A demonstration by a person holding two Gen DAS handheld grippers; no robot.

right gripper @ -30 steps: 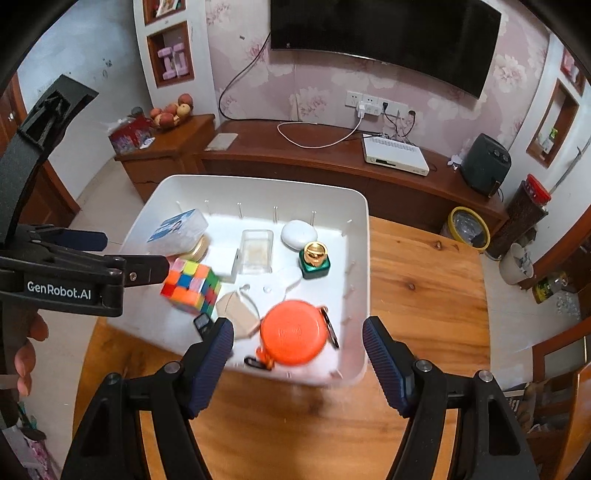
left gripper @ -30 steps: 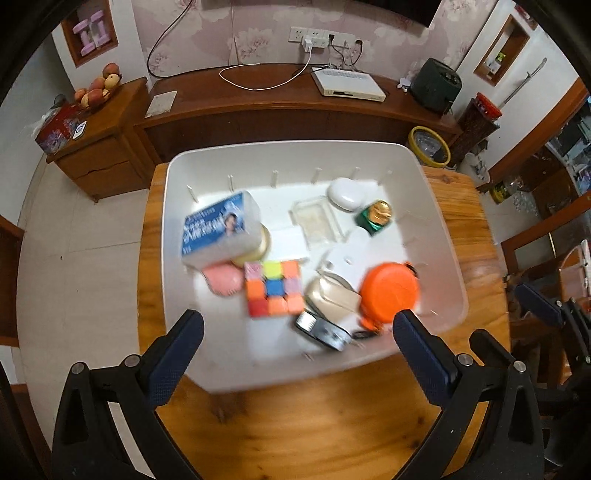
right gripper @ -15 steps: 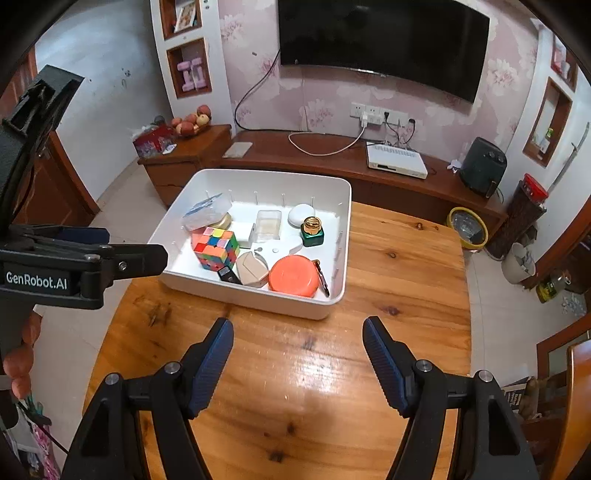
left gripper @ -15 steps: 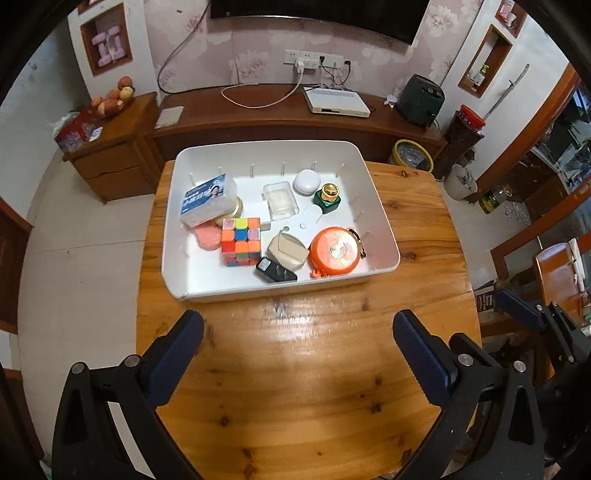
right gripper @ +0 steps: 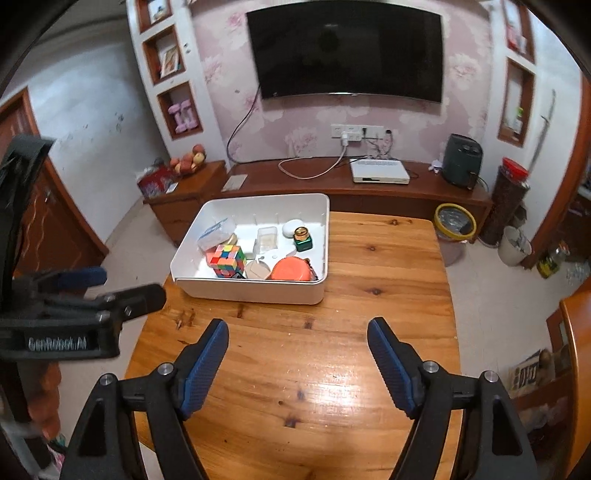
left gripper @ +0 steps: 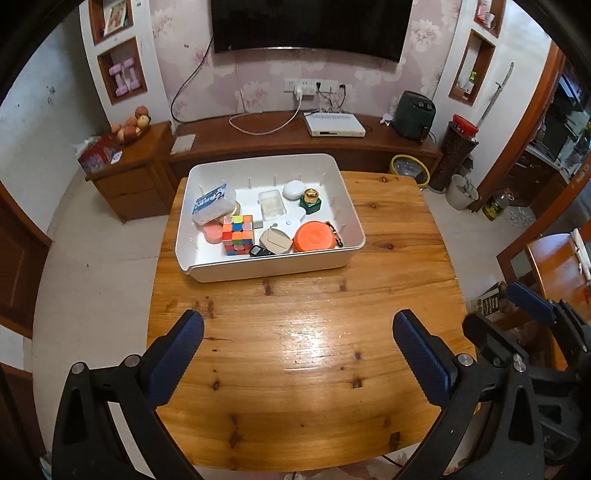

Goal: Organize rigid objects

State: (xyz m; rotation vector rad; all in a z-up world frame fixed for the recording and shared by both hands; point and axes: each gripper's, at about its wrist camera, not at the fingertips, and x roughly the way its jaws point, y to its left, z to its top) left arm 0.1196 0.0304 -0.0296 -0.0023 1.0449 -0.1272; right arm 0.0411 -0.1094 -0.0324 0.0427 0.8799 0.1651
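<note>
The white bin [left gripper: 271,271] stands on the wooden surface [left gripper: 303,350], toward its far left portion, with its long near wall facing both cameras. Inside it, along the near wall, sit a multicoloured puzzle cube [left gripper: 238,234], a beige case [left gripper: 275,240] just beside it, a small black item [left gripper: 258,252] in front of those two, and an orange round container [left gripper: 314,237] at the right end. Farther back lie a blue-and-white packet [left gripper: 214,204] at the left, a pink object [left gripper: 212,232] below it, a clear plastic box [left gripper: 271,201] near the middle, a white oval case [left gripper: 294,190] and a green jar with a gold lid [left gripper: 310,199] close together toward the rear right. The left tool [left gripper: 295,336] hangs above the bare near half of the surface, its blue-padded fingers [left gripper: 175,360] spread wide with nothing between them. The right tool [right gripper: 297,347] is likewise over bare wood in front of the bin; its jaws are opening and hold nothing. In the right wrist view the left tool's black frame shows blurred at the left edge, with part of a person's hand [right gripper: 46,402] beneath it. Both tools are well apart from the bin and touch none of its contents. Behind the surface run a low wooden cabinet [left gripper: 295,140] carrying a white flat device [left gripper: 334,124], and a dark screen [left gripper: 312,26] hangs on the wall above.
</note>
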